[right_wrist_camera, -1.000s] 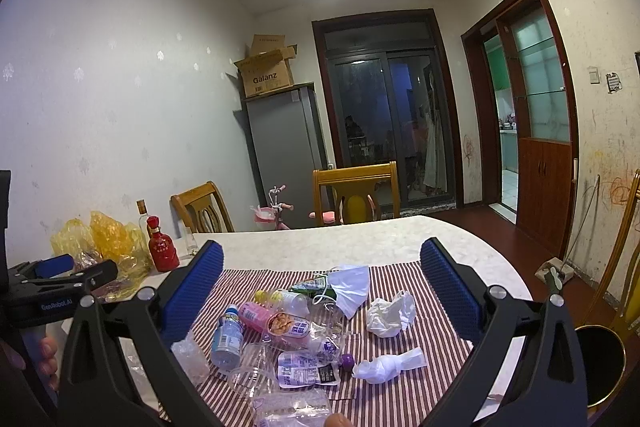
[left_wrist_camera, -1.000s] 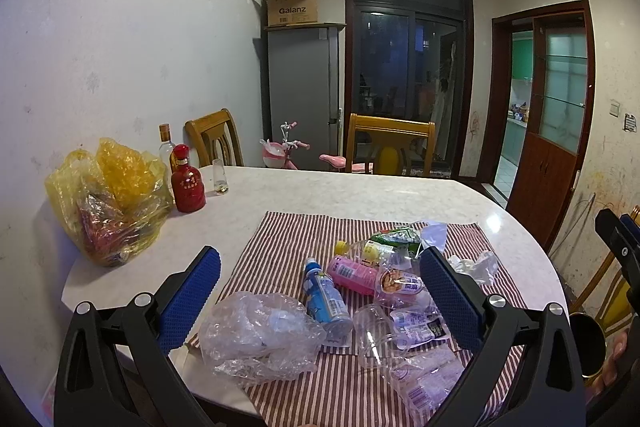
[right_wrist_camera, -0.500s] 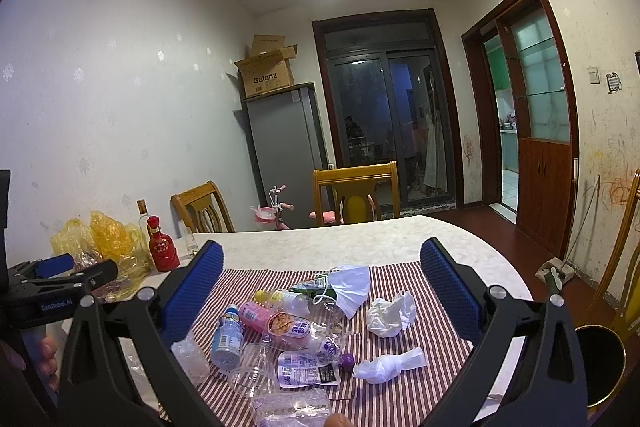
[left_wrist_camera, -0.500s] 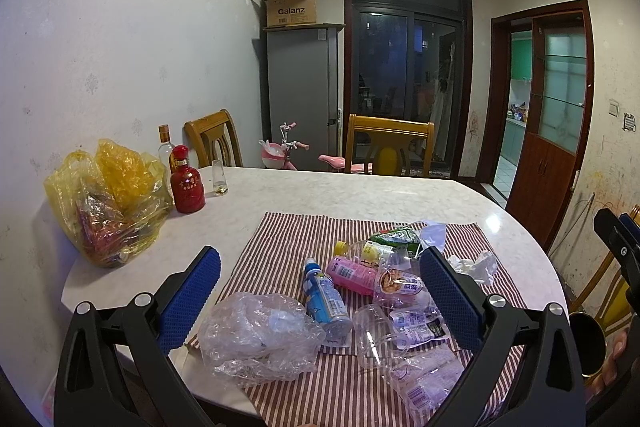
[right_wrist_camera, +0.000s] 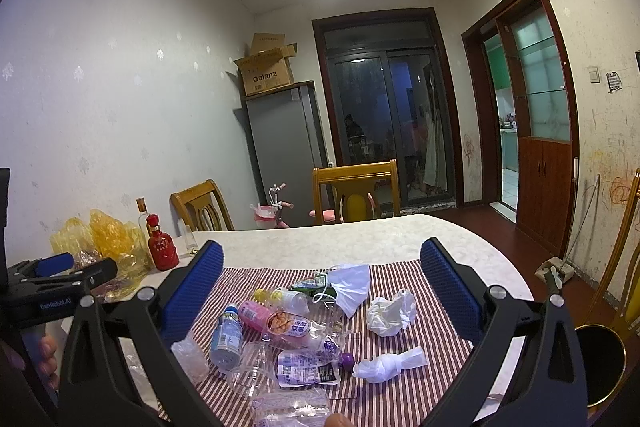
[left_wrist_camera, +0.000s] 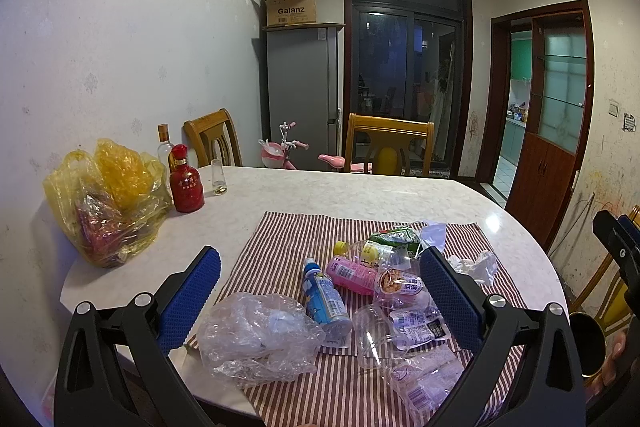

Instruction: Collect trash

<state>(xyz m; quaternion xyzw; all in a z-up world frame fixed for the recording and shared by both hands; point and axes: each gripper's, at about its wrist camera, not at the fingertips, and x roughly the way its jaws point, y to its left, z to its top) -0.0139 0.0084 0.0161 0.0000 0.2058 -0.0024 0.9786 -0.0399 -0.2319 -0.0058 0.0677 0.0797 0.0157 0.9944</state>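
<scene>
Fingers (left_wrist_camera: 192, 295) of both grippers spread wide above the trash (left_wrist_camera: 360, 291).

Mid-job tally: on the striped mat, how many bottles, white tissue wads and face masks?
Bottles: 3 (blue-label bottle, pink bottle, yellow-capped bottle)
Tissue wads: 2 (crumpled wad, twisted wad)
Face masks: 1 (white mask)
Total: 6

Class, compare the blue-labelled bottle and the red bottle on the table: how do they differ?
The blue-labelled bottle lies on its side; the red bottle stands upright. The blue-labelled bottle rests on the striped cloth among the trash; the red bottle stands off the cloth beside the yellow bag. Both have caps on.
</scene>
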